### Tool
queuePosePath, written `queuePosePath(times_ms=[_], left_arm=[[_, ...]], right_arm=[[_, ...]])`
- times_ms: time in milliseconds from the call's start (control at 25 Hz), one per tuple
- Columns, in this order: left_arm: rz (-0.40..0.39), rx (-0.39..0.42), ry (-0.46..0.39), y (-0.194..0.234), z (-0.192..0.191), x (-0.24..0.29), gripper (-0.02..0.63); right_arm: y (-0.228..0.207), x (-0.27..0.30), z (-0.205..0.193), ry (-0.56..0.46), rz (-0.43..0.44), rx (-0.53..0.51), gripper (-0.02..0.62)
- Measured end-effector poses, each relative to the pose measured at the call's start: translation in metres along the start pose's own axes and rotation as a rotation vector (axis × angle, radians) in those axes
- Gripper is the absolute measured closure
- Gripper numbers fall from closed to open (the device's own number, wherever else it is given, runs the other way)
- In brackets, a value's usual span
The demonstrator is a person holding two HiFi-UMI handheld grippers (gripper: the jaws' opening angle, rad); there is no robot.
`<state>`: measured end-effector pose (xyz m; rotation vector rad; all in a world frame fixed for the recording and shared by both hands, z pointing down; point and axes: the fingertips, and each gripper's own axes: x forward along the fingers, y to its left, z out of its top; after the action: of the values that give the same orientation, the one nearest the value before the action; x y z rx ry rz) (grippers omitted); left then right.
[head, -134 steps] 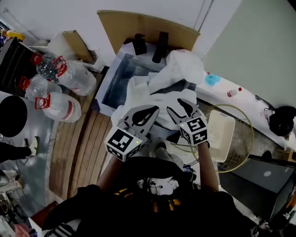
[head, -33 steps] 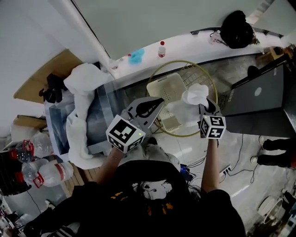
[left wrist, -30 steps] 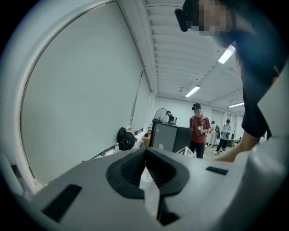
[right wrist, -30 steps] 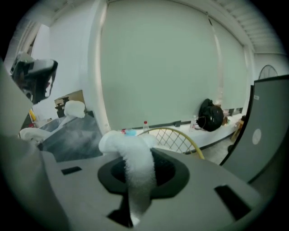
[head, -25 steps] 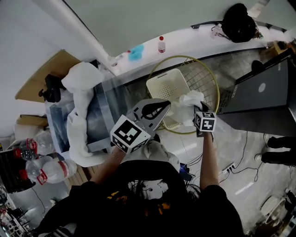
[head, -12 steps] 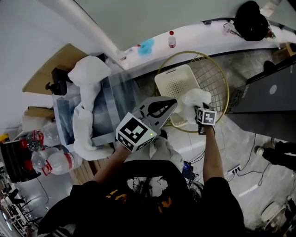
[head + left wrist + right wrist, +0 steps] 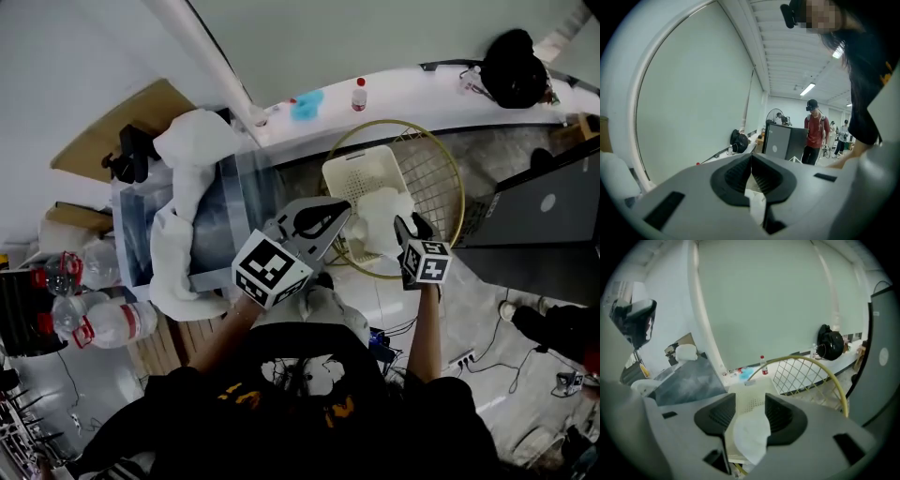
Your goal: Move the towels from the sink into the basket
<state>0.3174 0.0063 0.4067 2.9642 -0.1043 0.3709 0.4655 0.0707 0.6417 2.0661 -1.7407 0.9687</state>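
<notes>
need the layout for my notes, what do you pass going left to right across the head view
water bottles → draped towels → left gripper → loose white towel → black bag

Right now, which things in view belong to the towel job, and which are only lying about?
Job: sink; white towels draped on it; yellow-rimmed wire basket; white towel in it.
Lying about: large water bottles; small red-capped bottle; black bag; cardboard sheet.
</notes>
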Motion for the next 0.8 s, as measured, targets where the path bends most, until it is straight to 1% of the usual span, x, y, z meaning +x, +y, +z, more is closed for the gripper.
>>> queuePosePath(times_ms=[40,200,360,600,800], left_arm=[[0.009,-0.002,-0.006,0.002,0.001,-0.006,0.598],[0.071,-0.003,-0.04,0.016,0.006,-0.031,0.598],[0.133,-0.009,-0.071,0.031,0.007,-0.067,0.598],[0.24,-0.028,-0.099,0.055,0.0,-0.139,0.598],[0.342,-0.055,-0.116,0.077,-0.012,-0.212,0.598]], right_arm=[[0.008,-0.006,0.009,-0.023,0.008,-0.002,0.402],[0.047,-0.022,0.053,-0.118,0.066,-0.048,0.417],[0.1,-0.033,0.095,-0.202,0.141,-0.098,0.428],[0.208,-0.044,0.141,-0.284,0.285,-0.216,0.438],[0.303,-0.044,0.156,-0.311,0.406,-0.315,0.446]])
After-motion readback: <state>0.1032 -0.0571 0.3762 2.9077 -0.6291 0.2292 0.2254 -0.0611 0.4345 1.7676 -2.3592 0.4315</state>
